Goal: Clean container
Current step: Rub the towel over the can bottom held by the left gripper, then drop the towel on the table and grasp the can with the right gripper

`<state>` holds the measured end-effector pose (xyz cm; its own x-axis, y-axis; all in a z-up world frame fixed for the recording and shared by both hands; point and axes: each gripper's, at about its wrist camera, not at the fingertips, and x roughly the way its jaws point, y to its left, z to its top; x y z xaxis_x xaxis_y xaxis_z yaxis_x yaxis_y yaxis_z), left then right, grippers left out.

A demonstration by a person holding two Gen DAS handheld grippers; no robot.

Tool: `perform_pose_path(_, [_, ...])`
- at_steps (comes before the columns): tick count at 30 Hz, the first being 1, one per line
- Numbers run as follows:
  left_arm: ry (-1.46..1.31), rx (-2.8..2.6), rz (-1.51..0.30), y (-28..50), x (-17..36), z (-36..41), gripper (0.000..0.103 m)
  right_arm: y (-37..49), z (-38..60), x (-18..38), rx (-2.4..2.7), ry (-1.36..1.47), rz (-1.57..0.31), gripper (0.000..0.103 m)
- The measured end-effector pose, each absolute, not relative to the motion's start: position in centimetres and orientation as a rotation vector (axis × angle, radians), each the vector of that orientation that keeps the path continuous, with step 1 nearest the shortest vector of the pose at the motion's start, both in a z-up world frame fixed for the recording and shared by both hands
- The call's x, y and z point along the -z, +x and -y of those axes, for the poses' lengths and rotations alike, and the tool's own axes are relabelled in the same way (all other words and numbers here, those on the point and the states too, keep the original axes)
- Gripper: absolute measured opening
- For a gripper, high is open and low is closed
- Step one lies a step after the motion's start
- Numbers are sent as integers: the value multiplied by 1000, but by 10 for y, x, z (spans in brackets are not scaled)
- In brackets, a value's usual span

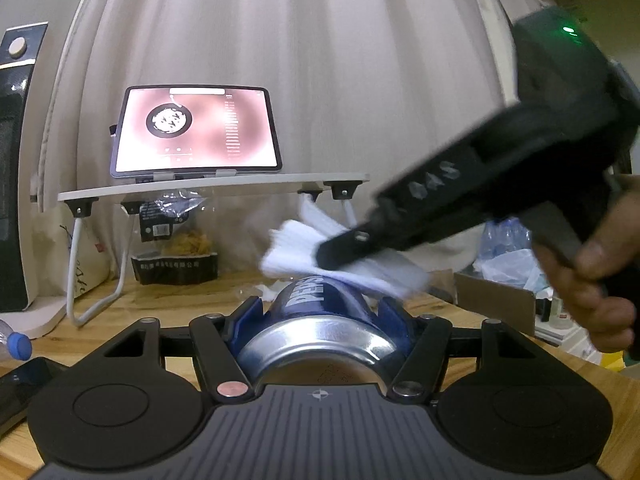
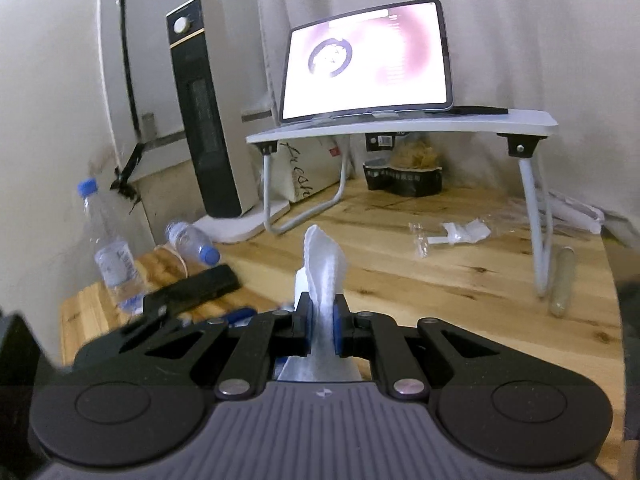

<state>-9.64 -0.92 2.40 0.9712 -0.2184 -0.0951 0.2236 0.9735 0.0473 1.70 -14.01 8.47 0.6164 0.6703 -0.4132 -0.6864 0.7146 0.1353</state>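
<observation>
My left gripper (image 1: 320,308) is shut on a blue drink can (image 1: 316,312) with white lettering, held lying along the fingers with its silver base toward the camera. My right gripper (image 2: 320,320) is shut on a white cloth (image 2: 322,276) that sticks up between its blue pads. In the left wrist view the right gripper (image 1: 332,252) reaches in from the right and presses the cloth (image 1: 336,264) on the can's far top side. A hand (image 1: 592,284) holds it.
A white folding lap table (image 2: 400,124) carries a lit tablet (image 2: 368,60) on the wooden tabletop (image 2: 440,280). A tower heater (image 2: 212,120), two water bottles (image 2: 192,242), a black phone (image 2: 192,290) and snack bags (image 2: 404,172) lie around. A cardboard box (image 1: 496,300) stands at right.
</observation>
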Motion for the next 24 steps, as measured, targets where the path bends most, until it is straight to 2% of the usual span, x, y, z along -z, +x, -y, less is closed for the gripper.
perform_pose_path(7, [41, 218, -101, -94, -24, 6, 66, 3, 120, -88, -981, -12, -522, 13])
perform_pose_path(15, [38, 213, -91, -96, -24, 6, 66, -16, 153, -91, -1020, 33, -565, 13])
perform_pose_path(20, [46, 202, -81, -98, -24, 7, 66, 18, 183, -76, -839, 76, -572, 13])
perform_pose_path(24, [25, 195, -90, -97, -24, 4, 66, 62, 198, -47, -702, 152, -660, 13])
